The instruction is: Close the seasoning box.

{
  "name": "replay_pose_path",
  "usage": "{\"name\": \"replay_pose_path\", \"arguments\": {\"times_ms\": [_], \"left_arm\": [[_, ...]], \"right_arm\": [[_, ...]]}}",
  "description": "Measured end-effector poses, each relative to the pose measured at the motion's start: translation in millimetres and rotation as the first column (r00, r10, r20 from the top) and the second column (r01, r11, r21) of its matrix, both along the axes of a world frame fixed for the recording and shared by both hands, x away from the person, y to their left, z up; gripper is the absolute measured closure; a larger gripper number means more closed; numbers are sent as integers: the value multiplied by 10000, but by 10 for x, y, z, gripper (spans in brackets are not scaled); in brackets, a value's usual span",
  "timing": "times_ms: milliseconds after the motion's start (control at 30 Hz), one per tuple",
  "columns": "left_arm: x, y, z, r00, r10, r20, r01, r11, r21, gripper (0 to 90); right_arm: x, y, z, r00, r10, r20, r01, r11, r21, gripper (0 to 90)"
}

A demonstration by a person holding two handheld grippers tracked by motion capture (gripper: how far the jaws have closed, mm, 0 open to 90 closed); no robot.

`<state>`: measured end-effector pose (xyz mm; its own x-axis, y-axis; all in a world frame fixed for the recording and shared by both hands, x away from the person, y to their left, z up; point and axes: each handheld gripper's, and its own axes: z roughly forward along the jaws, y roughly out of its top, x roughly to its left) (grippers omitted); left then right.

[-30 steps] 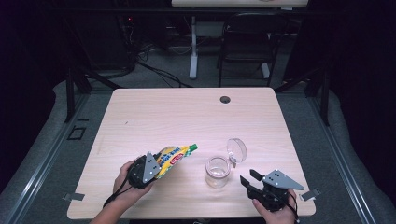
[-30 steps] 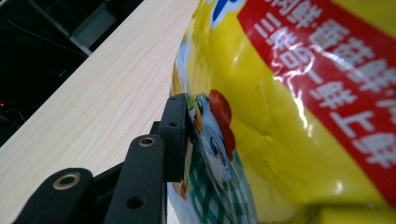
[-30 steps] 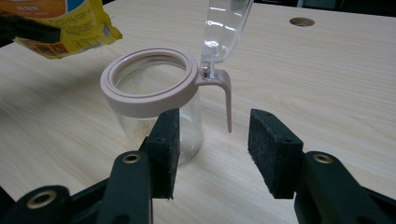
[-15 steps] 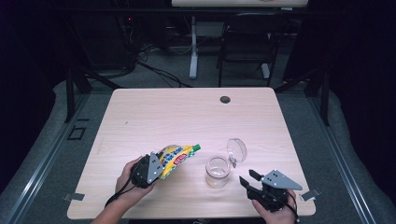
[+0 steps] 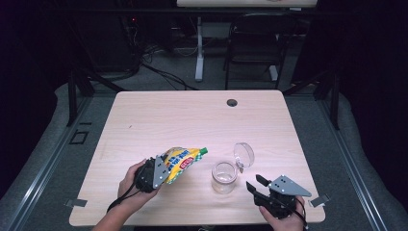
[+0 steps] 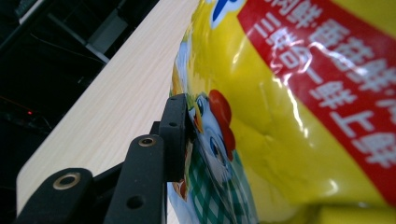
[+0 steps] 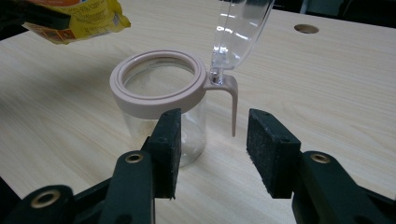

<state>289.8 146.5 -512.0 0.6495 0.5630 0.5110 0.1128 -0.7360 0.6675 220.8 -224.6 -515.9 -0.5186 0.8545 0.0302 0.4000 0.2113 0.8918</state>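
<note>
One bag, one jar, two grippers on one table (image 5: 144,115). The left gripper (image 5: 161,171) sits at about seven o'clock on the tabletop and it's clamped onto the yellow snack bag (image 5: 183,161), the bag's green tip pointing off toward two o'clock. In the left gripper view, a black pad (image 6: 177,135) presses right into the bag's printed side, red banner and cartoon chicken up close.

Over at five o'clock, the right gripper (image 5: 255,185) has its jaws apart with nothing between the pads. It sits just beside the one clear glass jar (image 5: 224,177), which stands upright at six o'clock of the table's centre. In the right gripper view, the jar's pink rim ring (image 7: 159,81) is uncovered, its single clear lid (image 7: 240,28) flipped up on the hinge, and a pink latch tab (image 7: 232,105) hangs down ahead of the gap between the two pads. One round cable hole (image 5: 232,102) at twelve o'clock.
</note>
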Motion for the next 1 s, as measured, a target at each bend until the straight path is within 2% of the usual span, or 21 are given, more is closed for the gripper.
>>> {"name": "replay_pose_path", "arguments": {"times_ms": [67,167,700,900,1000], "left_arm": [[0,-35,20,9998,-61,186,54,9994,354,657],[5,-81,37,9993,-145,342,128,9987,494,657],[33,-243,25,9982,-223,563,191,9982,567,657],[32,-269,45,9980,-223,583,198,9988,439,657],[32,-270,44,9980,-222,596,194,9987,476,657]], "right_arm": [[1,1,13,10000,14,79,-15,10000,72,552],[15,3,23,9999,-5,152,3,9999,154,553],[43,114,64,9989,423,197,-424,9991,76,592],[8,281,235,9955,862,404,-839,9949,-554,627],[18,363,335,9930,1090,450,-1060,9923,-639,633]]}}
